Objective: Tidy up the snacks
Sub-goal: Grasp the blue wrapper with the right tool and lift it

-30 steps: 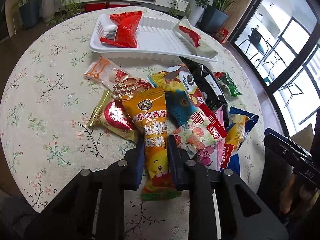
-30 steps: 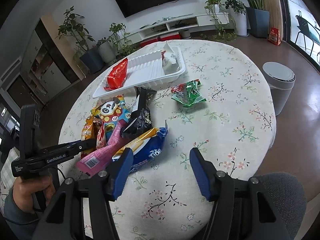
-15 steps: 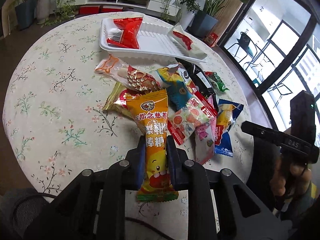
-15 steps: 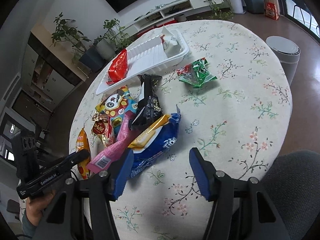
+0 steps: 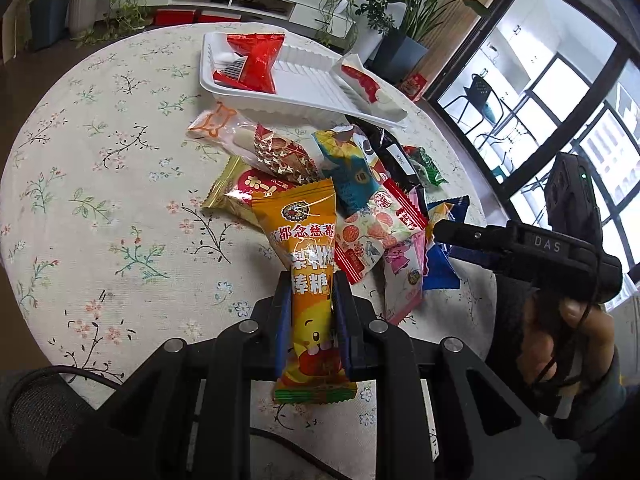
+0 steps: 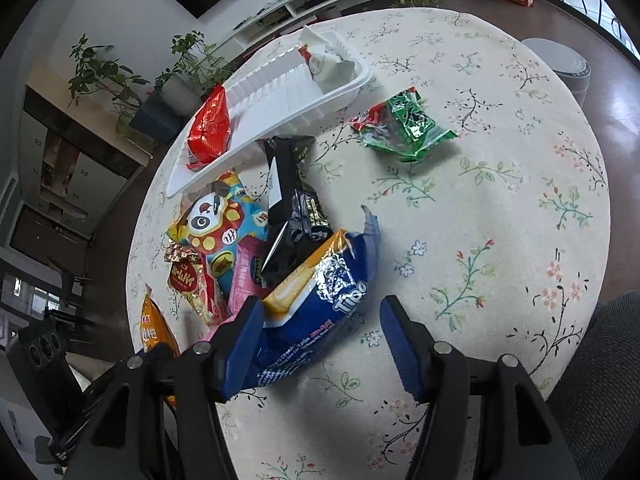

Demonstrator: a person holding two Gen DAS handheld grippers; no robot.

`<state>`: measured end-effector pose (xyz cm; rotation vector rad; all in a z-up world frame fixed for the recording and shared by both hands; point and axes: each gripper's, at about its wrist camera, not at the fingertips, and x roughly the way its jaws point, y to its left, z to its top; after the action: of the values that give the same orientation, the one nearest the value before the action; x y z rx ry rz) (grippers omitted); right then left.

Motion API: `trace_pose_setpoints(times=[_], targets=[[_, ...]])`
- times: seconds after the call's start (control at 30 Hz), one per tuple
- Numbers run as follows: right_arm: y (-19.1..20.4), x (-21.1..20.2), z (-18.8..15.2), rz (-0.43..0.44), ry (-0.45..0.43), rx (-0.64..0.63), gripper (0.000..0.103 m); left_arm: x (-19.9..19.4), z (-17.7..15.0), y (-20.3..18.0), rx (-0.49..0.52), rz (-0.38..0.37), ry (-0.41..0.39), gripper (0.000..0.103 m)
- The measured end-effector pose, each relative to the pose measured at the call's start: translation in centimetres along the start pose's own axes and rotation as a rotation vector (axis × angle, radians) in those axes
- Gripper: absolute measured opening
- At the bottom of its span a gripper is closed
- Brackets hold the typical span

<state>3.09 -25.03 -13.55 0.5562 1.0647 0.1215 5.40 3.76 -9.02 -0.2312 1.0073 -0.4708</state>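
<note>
My left gripper (image 5: 311, 292) is shut on an orange candy packet (image 5: 304, 232), which is lifted at the near edge of the snack pile (image 5: 360, 208). A white tray (image 5: 312, 80) at the far side holds a red packet (image 5: 256, 62) and a white-and-red packet (image 5: 362, 84). My right gripper (image 6: 320, 316) hangs over a blue packet (image 6: 328, 280) at the pile's near end. Its jaws are opening, and the packet lies between them and under the left finger, unpressed. The tray (image 6: 280, 96) lies beyond the pile.
A green packet (image 6: 404, 128) lies alone to the right of the tray, and a black packet (image 6: 296, 200) tops the pile. The round floral table (image 6: 500, 200) drops off on all sides. A grey bin (image 6: 560, 64) stands on the floor beyond it.
My right gripper has rolled, sunk and closed in on the blue packet, with its jaws slightly wider. The left gripper keeps the orange packet and has shifted sideways.
</note>
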Motion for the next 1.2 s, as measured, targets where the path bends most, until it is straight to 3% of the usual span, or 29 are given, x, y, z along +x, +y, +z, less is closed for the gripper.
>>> trace_pose_setpoints(times=[0.23, 0.37, 0.53, 0.67, 0.87, 1.2], targets=[[1.1, 1.1, 0.4, -0.003, 0.018, -0.001, 0.067, 0.3, -0.2, 0.1, -0.003, -0.01, 0.007, 0.018], [1.0, 1.4, 0.1, -0.02, 0.006, -0.023, 0.056, 0.3, -0.1, 0.3, -0.008, -0.01, 0.005, 0.018], [1.1, 1.3, -0.2, -0.037, -0.009, -0.069, 0.053, 0.7, -0.2, 0.3, -0.008, -0.008, 0.013, 0.018], [1.2, 1.1, -0.6, -0.035, -0.009, -0.104, 0.04, 0.8, -0.1, 0.3, -0.008, -0.006, 0.011, 0.018], [-0.4, -0.9, -1.0, -0.006, -0.034, -0.081, 0.032, 0.4, 0.2, 0.5, -0.016, -0.017, 0.002, 0.018], [-3.9, -5.6, 0.9, -0.006, -0.13, -0.02, 0.032, -2.5, 2.2, 1.9, -0.051, -0.039, -0.058, 0.018]])
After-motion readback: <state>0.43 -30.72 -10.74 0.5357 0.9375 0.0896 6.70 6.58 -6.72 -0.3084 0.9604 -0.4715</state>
